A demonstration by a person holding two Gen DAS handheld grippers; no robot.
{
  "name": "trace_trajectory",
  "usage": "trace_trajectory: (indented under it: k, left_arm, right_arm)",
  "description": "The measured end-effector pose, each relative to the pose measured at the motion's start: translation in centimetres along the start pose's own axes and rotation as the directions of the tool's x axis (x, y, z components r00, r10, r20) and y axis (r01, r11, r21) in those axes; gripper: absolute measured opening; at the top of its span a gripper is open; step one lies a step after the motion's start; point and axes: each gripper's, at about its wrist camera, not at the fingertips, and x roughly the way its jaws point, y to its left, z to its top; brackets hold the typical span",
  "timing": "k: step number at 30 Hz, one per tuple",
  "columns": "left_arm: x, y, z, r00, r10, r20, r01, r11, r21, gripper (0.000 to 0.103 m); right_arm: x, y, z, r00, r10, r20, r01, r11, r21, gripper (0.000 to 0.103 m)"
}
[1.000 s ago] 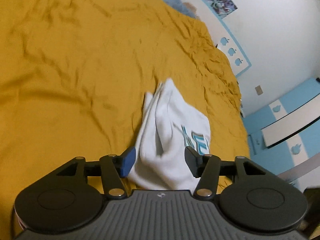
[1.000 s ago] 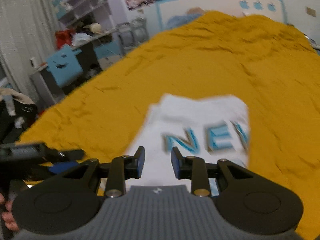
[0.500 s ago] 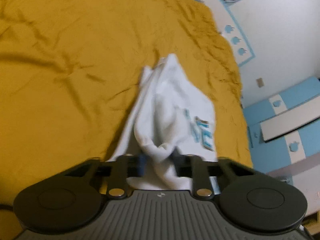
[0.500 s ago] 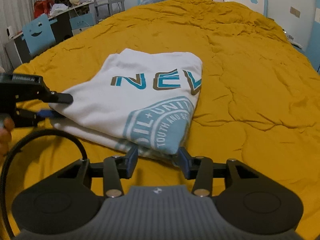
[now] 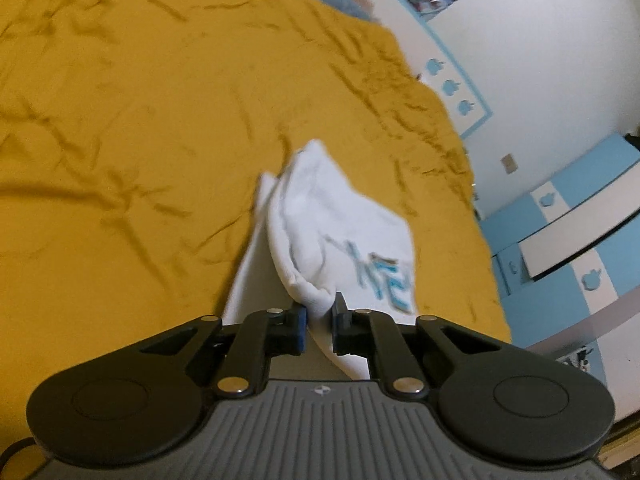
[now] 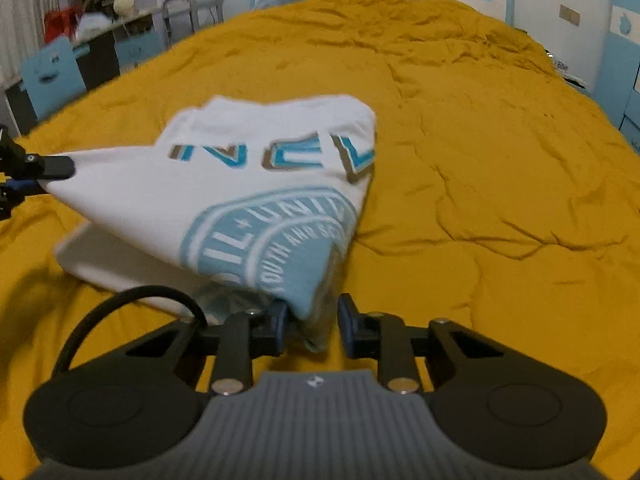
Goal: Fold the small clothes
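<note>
A white T-shirt (image 6: 248,184) with blue lettering and a round blue print lies partly folded on the yellow bedspread (image 6: 480,160). My left gripper (image 5: 319,320) is shut on one near corner of the T-shirt (image 5: 340,232) and lifts it off the bed. It also shows at the left edge of the right wrist view (image 6: 36,172). My right gripper (image 6: 310,326) has the other near corner between its fingers and that corner is raised too. The lower layer stays flat on the bed.
The bedspread (image 5: 120,140) is wrinkled and stretches far ahead. A desk and shelves with clutter (image 6: 100,28) stand beyond the bed's left side. A blue and white cabinet (image 5: 568,240) stands to the right. A black cable (image 6: 132,300) loops near my right gripper.
My left gripper shut on the shirt's corner and raised it. My right gripper came to the other near corner, closed in on it, and the top layer now lifts off the bed.
</note>
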Motion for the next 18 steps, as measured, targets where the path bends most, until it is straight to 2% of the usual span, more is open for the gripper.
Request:
trace_trajectory:
  k: [2, 4, 8, 10, 12, 13, 16, 18]
  left_arm:
    - [0.2, 1.0, -0.5, 1.0, 0.029, -0.005, -0.029, 0.999, -0.019, 0.012]
    - [0.1, 1.7, -0.9, 0.999, 0.036, -0.015, -0.037, 0.999, -0.04, 0.012]
    - [-1.6, 0.6, -0.7, 0.999, 0.045, 0.016, -0.046, 0.999, 0.009, 0.011]
    - [-1.9, 0.3, -0.7, 0.998, 0.055, 0.019, -0.055, 0.998, 0.04, 0.011]
    - [-1.0, 0.9, -1.3, 0.996, 0.084, -0.02, -0.083, 0.996, 0.031, 0.011]
    - [-0.2, 1.2, -1.9, 0.992, 0.121, -0.044, -0.119, 0.992, 0.048, 0.011]
    - [1.4, 2.2, -3.6, 0.984, 0.167, -0.062, -0.161, 0.983, 0.088, 0.012]
    - [1.6, 2.0, -3.7, 0.981, 0.186, -0.054, -0.179, 0.978, 0.108, 0.018]
  right_arm:
    - [0.7, -0.5, -0.6, 0.999, -0.01, -0.045, 0.01, 1.0, -0.004, 0.018]
    - [0.4, -1.1, -0.8, 0.999, 0.025, -0.034, -0.023, 0.999, 0.037, 0.0]
    - [-2.2, -0.6, 0.0, 0.998, 0.052, 0.043, -0.053, 0.998, 0.026, 0.0]
    - [-2.9, -0.5, 0.5, 0.997, 0.061, 0.05, -0.062, 0.998, 0.014, 0.0]
    - [-2.1, -0.6, 0.2, 0.999, 0.051, 0.014, -0.052, 0.999, 0.014, 0.0]
    - [-1.2, -0.7, -0.2, 0.999, 0.048, -0.02, -0.047, 0.999, 0.025, 0.0]
    - [1.4, -1.3, -2.3, 0.995, 0.051, -0.091, -0.045, 0.997, 0.062, 0.0]
    - [2.0, -1.2, -3.0, 0.995, 0.042, -0.093, -0.038, 0.998, 0.044, 0.0]
